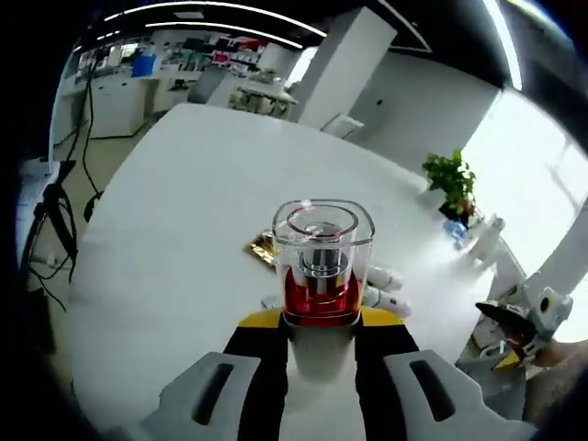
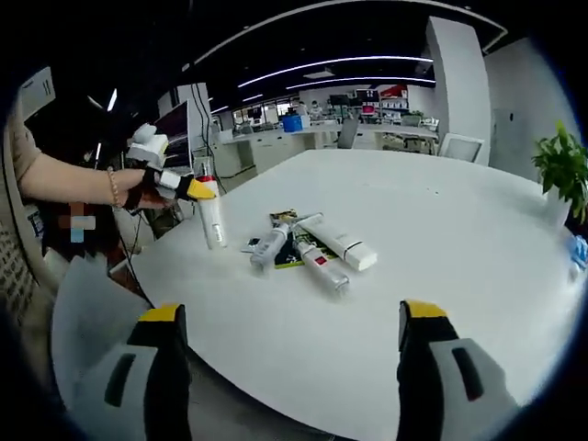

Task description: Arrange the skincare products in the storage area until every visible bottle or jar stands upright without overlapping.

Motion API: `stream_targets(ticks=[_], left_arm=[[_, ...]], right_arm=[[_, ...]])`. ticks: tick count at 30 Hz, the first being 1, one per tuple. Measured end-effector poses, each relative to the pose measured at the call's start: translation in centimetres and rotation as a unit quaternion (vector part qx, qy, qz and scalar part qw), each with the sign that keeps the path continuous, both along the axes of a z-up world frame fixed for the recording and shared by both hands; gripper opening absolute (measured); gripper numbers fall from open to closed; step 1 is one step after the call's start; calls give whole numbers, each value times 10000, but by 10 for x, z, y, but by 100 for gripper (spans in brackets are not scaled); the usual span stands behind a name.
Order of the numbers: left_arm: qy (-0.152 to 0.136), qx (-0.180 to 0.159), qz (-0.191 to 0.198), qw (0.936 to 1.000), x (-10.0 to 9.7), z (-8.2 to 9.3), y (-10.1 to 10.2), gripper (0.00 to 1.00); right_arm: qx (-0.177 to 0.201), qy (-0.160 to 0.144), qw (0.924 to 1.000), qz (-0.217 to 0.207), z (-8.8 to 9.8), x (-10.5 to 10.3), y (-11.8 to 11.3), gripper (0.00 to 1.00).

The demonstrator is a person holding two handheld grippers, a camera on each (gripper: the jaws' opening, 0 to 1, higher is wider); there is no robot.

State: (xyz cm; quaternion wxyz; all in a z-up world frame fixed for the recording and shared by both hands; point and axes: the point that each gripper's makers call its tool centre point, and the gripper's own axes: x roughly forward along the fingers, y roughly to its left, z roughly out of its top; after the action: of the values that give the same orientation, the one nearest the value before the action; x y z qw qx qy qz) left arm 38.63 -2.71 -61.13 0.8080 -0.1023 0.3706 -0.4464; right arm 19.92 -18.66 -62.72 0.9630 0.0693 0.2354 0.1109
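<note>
My left gripper (image 1: 320,323) is shut on a white bottle (image 1: 322,266) with a clear cap and a red band. In the right gripper view the same left gripper (image 2: 186,187), held by a person's hand, keeps the bottle (image 2: 212,222) upright near the table's left edge. I cannot tell if its base touches the table. Three white tubes lie flat in a cluster: one (image 2: 268,246), a second (image 2: 322,266) and a third (image 2: 344,242), partly over dark and gold sachets (image 2: 285,220). My right gripper (image 2: 292,317) stands open above the near edge, holding nothing.
The white table (image 2: 441,230) stretches wide past the tubes. A potted plant (image 2: 560,170) and a blue item (image 2: 579,250) stand at its far right edge. The gold sachet (image 1: 260,248) and tubes (image 1: 381,280) lie just behind the held bottle. Office desks fill the background.
</note>
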Motion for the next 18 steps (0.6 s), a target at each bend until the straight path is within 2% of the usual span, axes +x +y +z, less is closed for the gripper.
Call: stream_targets(ticks=[2, 3, 5, 6, 7, 9, 10, 12, 15, 17, 18], left_arm=[[293, -326, -242, 9987, -16, 12, -9, 23], [442, -647, -249, 9966, -24, 24, -15, 23], [657, -959, -506, 9919, -41, 39, -24, 23], [624, -1086, -548, 9906, -45, 45, -27, 23], [562, -1159, -777, 9886, -54, 53, -32, 23], [566, -1274, -980, 9854, -66, 66, -40, 23], [515, -1326, -1113, 9835, -72, 72, -43, 23], [416, -1454, -1327, 9796, -82, 84, -49, 23], [383, -1789, -1670, 9688, -100, 107, -58, 23], [297, -2036, -1822, 9615, -109, 124, -63, 23], [306, -2148, -1896, 9576, -114, 132, -66, 23]], right_arm=[[340, -83, 9994, 75, 8, 4, 9, 95], [420, -139, 9989, 178, 13, 6, 14, 94], [436, -268, 9980, 358, 23, 10, 22, 93], [521, -367, 9963, 581, 31, 13, 30, 91], [623, -425, 9944, 741, 38, 15, 37, 89], [947, -544, 9879, 1103, 55, 18, 53, 84], [1262, -611, 9805, 1377, 66, 18, 65, 81], [1641, -652, 9679, 1786, 84, 17, 81, 72], [1262, -803, 9666, 2083, 97, 22, 88, 70], [1284, -801, 9646, 2160, 105, 23, 91, 72], [1321, -908, 9621, 2206, 114, 25, 92, 71]])
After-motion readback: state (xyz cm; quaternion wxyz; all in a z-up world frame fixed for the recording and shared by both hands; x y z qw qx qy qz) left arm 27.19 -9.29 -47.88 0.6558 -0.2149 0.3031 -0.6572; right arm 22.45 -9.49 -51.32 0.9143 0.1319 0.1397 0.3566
